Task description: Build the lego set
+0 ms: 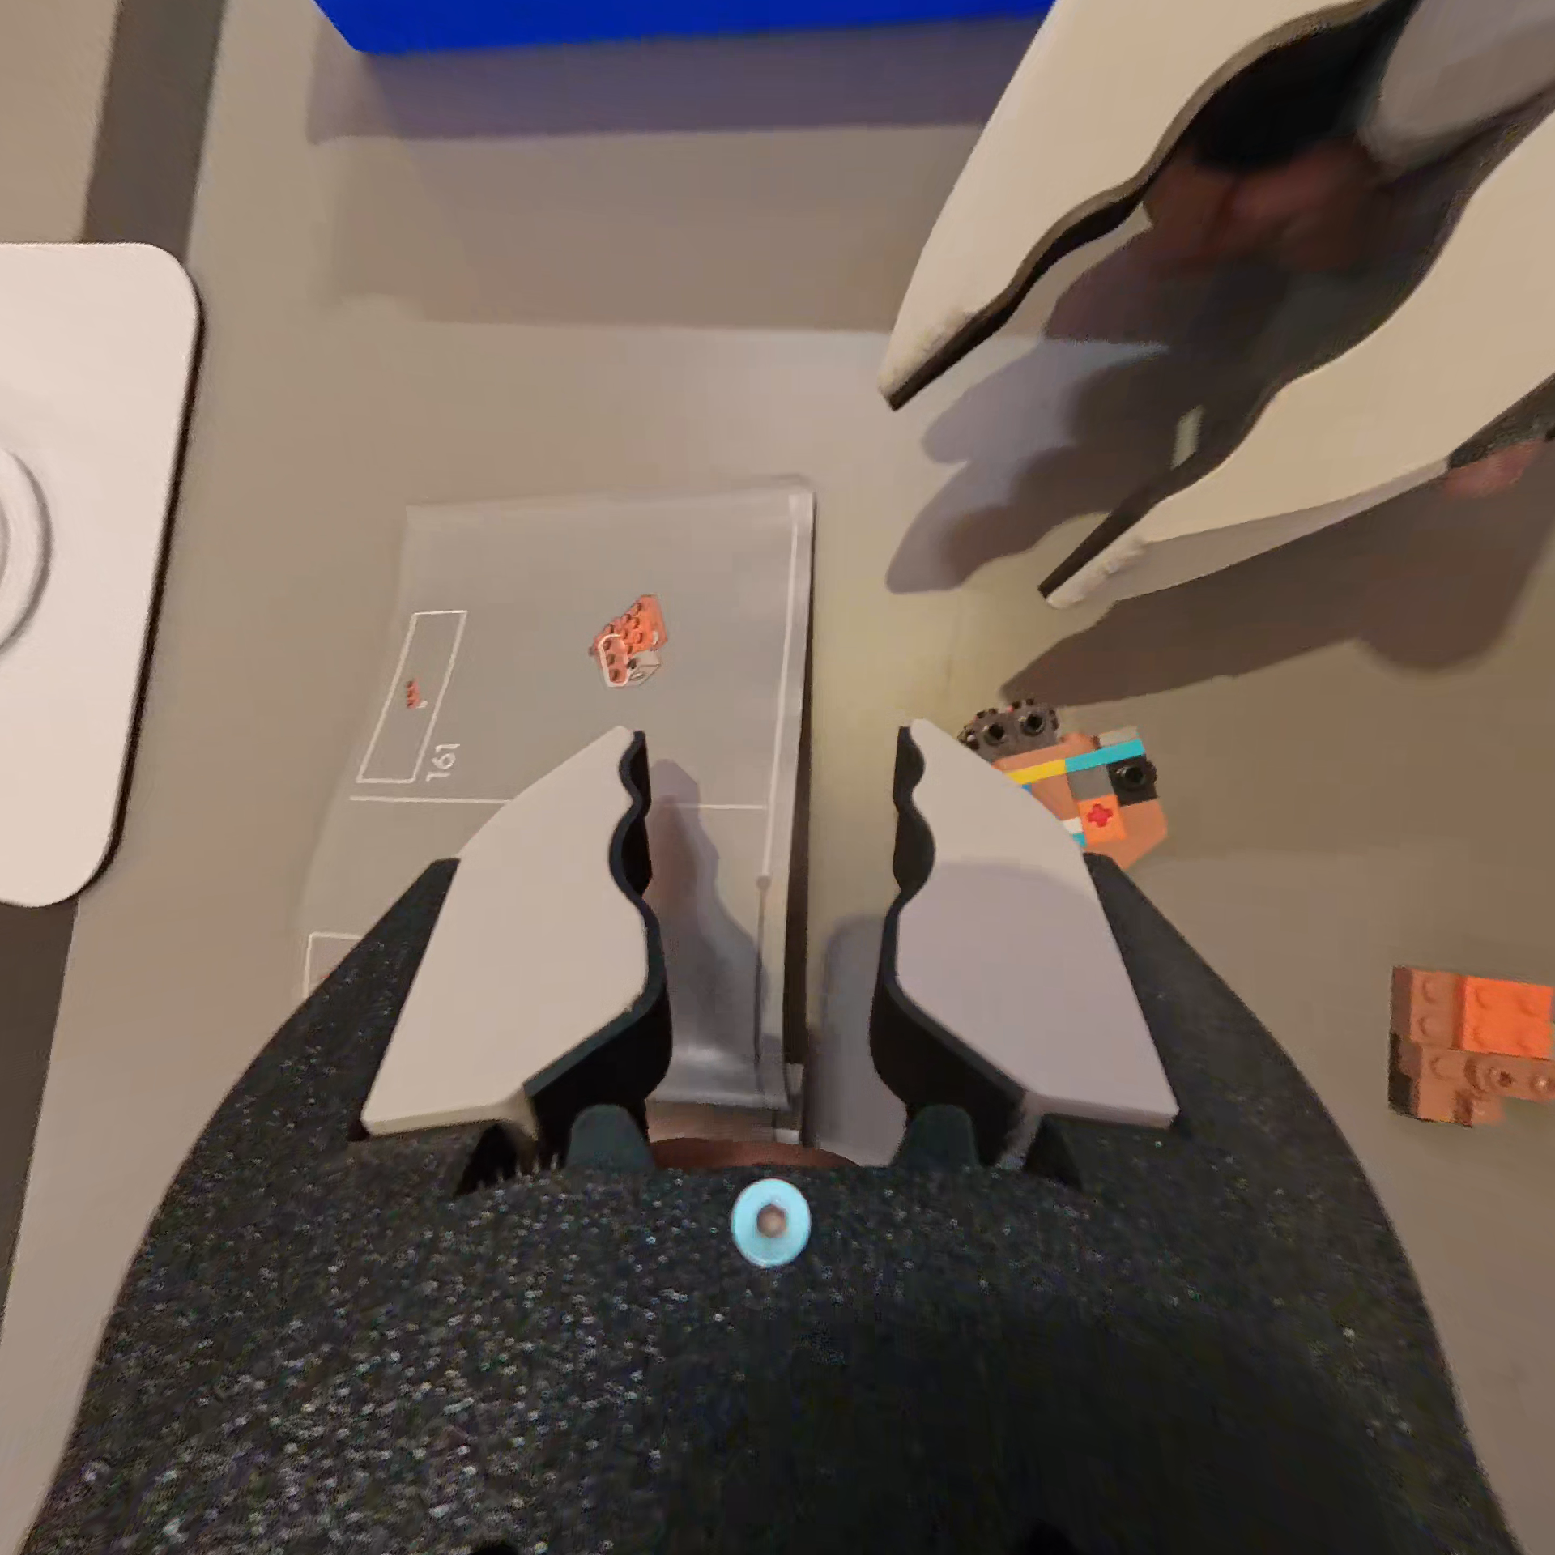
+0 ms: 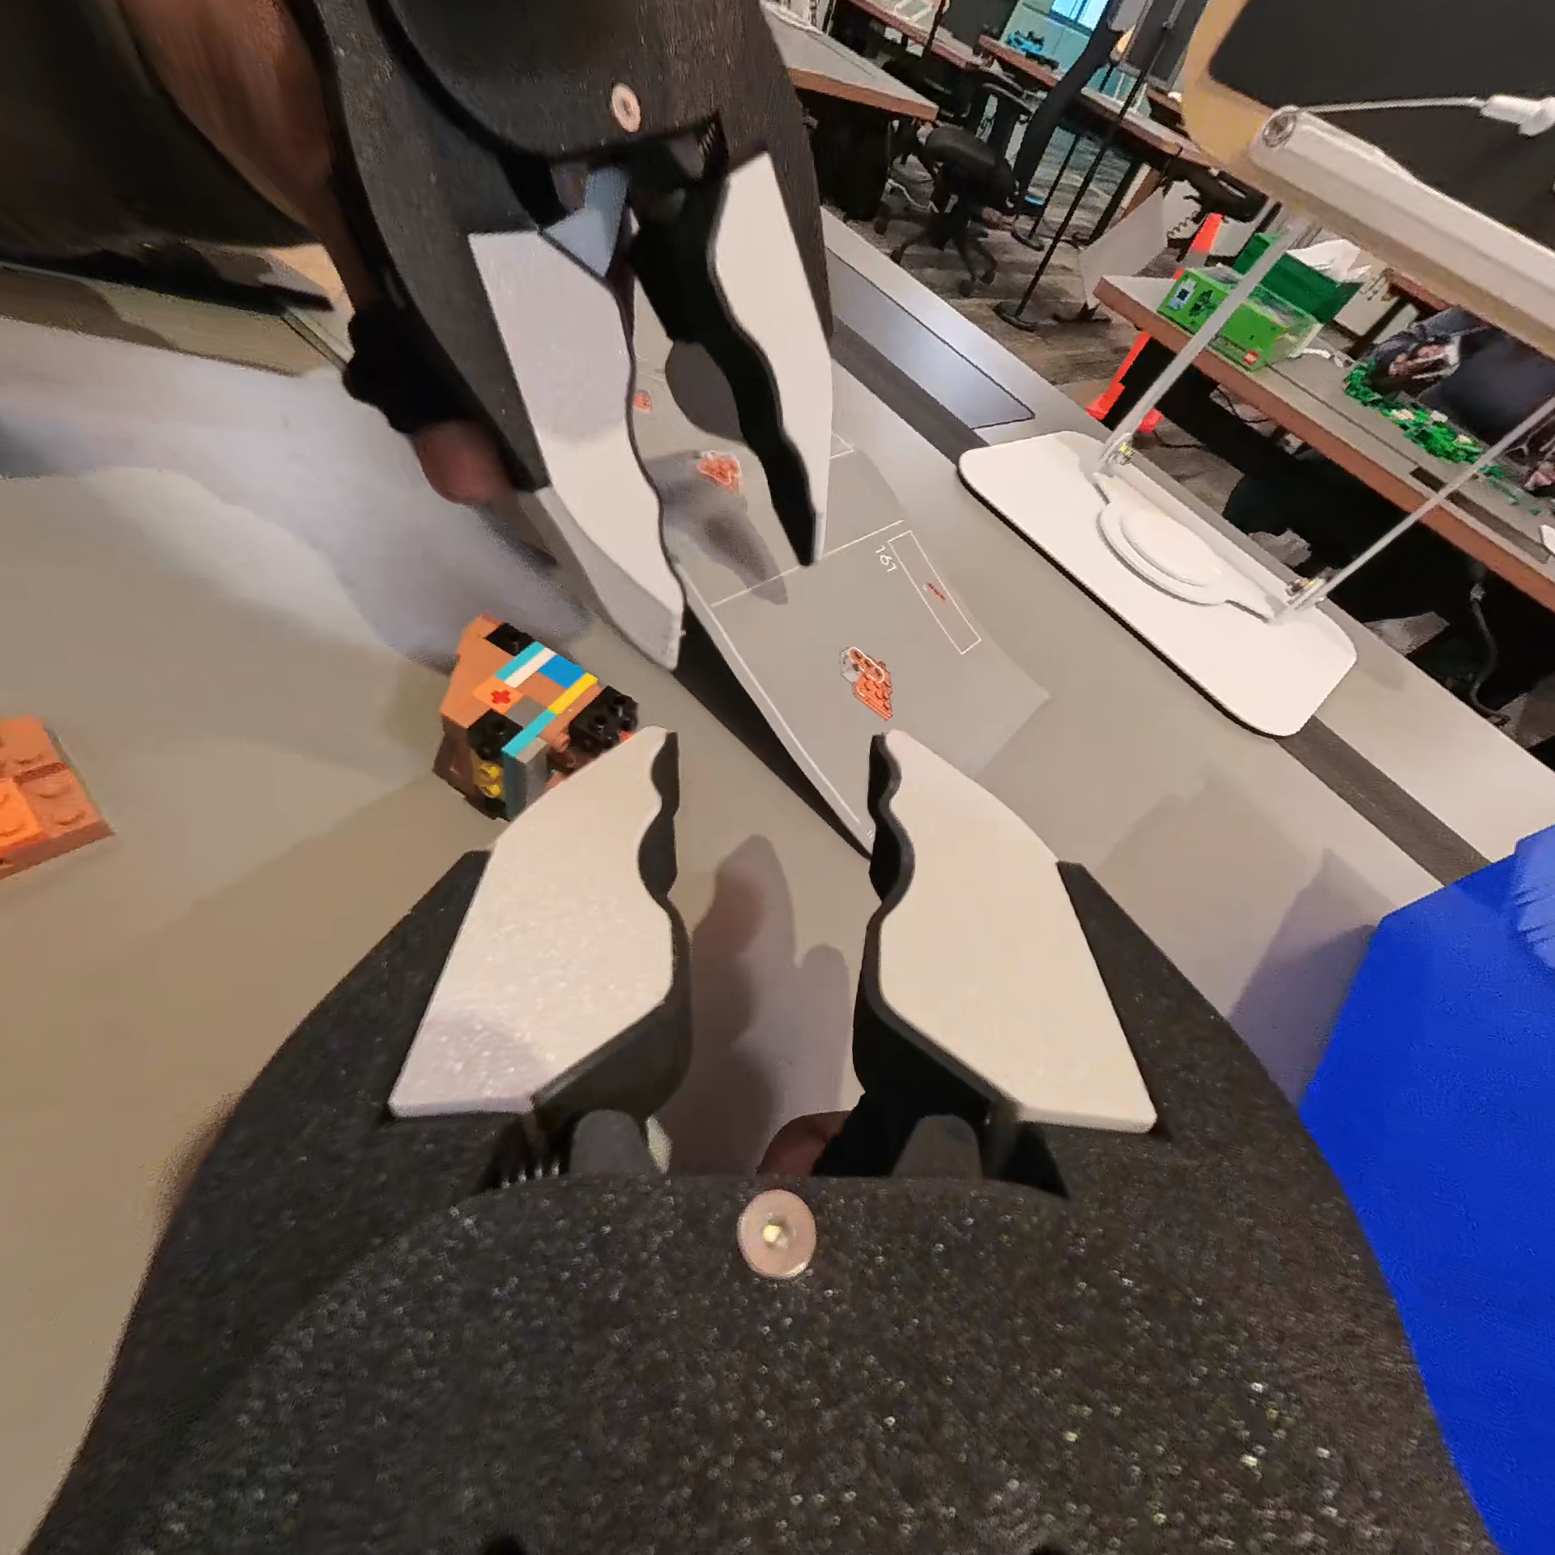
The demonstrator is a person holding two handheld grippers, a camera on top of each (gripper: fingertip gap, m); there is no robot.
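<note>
A small multicoloured brick assembly (image 1: 1085, 787) of brown, orange, teal and black lies on the grey table, just right of my left gripper's right fingertip; it also shows in the right wrist view (image 2: 526, 715). A flat brown and orange brick assembly (image 1: 1472, 1052) lies farther right, and at the left edge of the right wrist view (image 2: 42, 799). My left gripper (image 1: 770, 740) is open and empty above the grey instruction booklet (image 1: 589, 673). My right gripper (image 2: 774, 745) is open and empty above the table beside the booklet (image 2: 883, 665). Each gripper shows in the other's view, the right (image 1: 968, 496) and the left (image 2: 740, 602).
A white lamp base (image 1: 76, 572) stands at the left, and at the right in the right wrist view (image 2: 1178, 572). A blue box (image 1: 673, 21) sits at the table's far edge, near right in the right wrist view (image 2: 1447, 1136). Other desks and chairs stand beyond.
</note>
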